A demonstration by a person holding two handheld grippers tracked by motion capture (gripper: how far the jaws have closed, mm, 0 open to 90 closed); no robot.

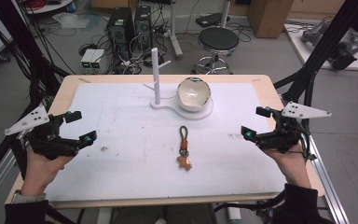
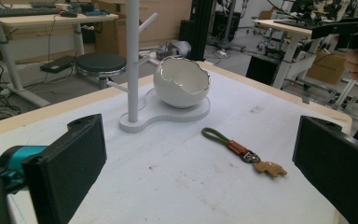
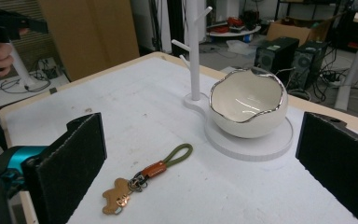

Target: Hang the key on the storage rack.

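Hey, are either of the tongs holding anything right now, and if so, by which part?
Nothing is held. The left tongs and right tongs are both open over the table, and the keychain lies untouched between them.

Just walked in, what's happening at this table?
A person sits at a white-covered table holding a black two-jaw gripper in each hand; the left gripper and right gripper are both open and hold nothing. Between them lies a keychain with an olive cord loop and tan gingerbread-man charm. Behind it a white eggshell-shaped bowl sits on a white stand with a pegged post.
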